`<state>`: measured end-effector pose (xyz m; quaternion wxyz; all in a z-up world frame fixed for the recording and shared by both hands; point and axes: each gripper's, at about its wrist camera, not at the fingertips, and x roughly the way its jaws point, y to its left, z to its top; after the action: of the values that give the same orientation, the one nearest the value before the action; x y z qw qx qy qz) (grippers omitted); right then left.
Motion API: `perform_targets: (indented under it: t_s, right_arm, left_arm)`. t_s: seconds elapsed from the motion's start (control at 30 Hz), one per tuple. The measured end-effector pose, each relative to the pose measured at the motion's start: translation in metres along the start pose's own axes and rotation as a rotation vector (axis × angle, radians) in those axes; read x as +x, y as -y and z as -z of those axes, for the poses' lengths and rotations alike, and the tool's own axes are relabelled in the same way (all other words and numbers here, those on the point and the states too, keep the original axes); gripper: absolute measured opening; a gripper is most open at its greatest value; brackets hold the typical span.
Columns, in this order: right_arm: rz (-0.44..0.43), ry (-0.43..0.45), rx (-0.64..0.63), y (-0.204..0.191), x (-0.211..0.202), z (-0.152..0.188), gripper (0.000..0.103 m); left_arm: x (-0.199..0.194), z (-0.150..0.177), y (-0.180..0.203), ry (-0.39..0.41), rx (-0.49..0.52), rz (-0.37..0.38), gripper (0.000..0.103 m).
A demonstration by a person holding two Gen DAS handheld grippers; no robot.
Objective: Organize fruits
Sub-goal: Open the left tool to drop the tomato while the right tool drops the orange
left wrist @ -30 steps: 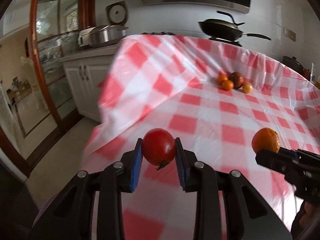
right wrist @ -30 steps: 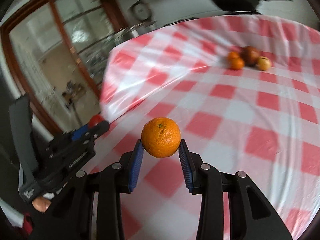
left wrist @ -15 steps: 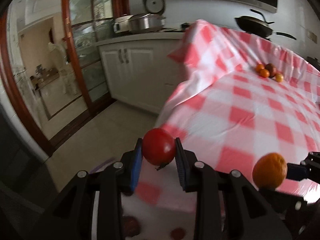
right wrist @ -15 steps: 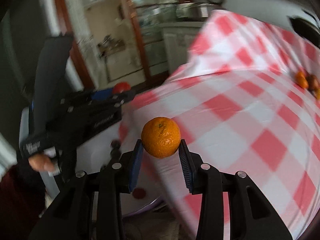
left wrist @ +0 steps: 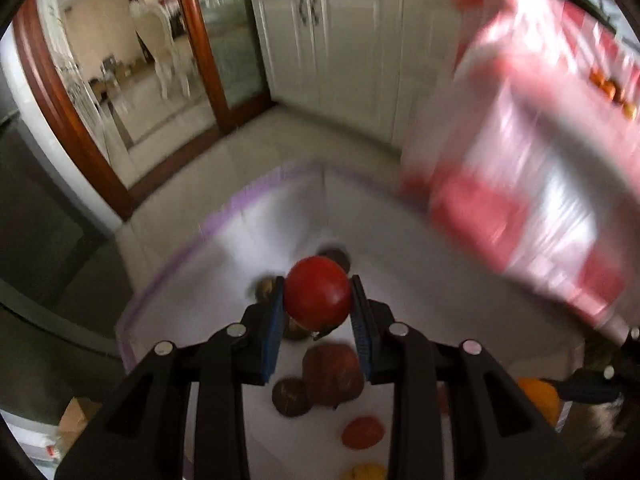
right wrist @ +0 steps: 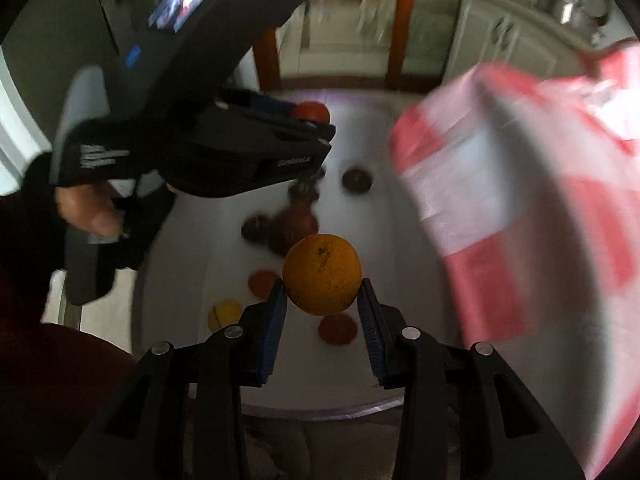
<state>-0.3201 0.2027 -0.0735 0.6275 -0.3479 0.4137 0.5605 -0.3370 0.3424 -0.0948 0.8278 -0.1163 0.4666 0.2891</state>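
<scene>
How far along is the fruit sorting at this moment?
Done: several fruits already lie in the white bin. In hand: the left gripper holds a tomato and the right gripper an orange, both above the bin. Left: releasing both, then the few fruits on the checkered tablecloth.

- Home kitchen, domestic setting.
- White panelled base cabinets [left wrist: 340,40] with metal handles run along the far wall under a pale counter edge.
- Steel pots [right wrist: 560,4], blurred, sit on that counter.
- Wood-framed glazed door [left wrist: 100,92] opens onto a further room with pale furniture.
- Light tiled floor [left wrist: 256,148].
- Red-and-white checked cloth [left wrist: 532,184] hangs over the worktop edge.
- White bin with a purple rim [left wrist: 168,276] stands on the floor, loose fruit [left wrist: 332,374] lying inside.
</scene>
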Motion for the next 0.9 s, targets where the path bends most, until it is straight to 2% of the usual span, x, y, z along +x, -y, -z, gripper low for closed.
perform_targets:
  t_s: [0.2,0.33,0.47,0.6,0.67,0.7,0.73,0.83,0.9]
  right_arm:
    - [-0.008,-0.193,-0.037,-0.011,0.058,-0.008,0.037]
    - [-0.012,-0.266,-0.083,-0.021,0.075,-0.007,0.037]
    - [-0.004,-0.290,-0.112,-0.028,0.078,-0.005,0.038]
    - [0.004,-0.266,-0.101,-0.031,0.071,-0.005,0.041]
    - [0.004,-0.241,-0.094,-0.033,0.061,-0.003,0.057]
    - [-0.003,-0.224,-0.092,-0.032,0.055,-0.005,0.058]
    - [-0.005,-0.209,-0.093,-0.031,0.050,-0.005,0.058]
    - [0.002,-0.123,-0.105,-0.034,0.020,-0.008,0.058]
    - [-0.042,-0.014,-0.078,-0.029,-0.019,-0.016,0.058]
  left_arm:
    - [0.040,0.016,-0.016,-0.144,-0.034,-0.021,0.031]
    - [0.054,0.020,-0.026,-0.197,-0.062,-0.022,0.031]
    - [0.058,0.018,-0.021,-0.210,-0.053,-0.035,0.032]
    - [0.060,0.018,-0.021,-0.225,-0.054,-0.027,0.034]
    - [0.061,0.017,-0.022,-0.224,-0.068,-0.028,0.048]
    - [0.060,0.016,-0.024,-0.216,-0.080,-0.034,0.062]
    - [0.058,0.014,-0.026,-0.204,-0.087,-0.043,0.069]
    - [0.044,0.005,-0.027,-0.151,-0.078,-0.082,0.074]
    - [0.024,-0.009,-0.026,-0.068,-0.070,-0.115,0.076]
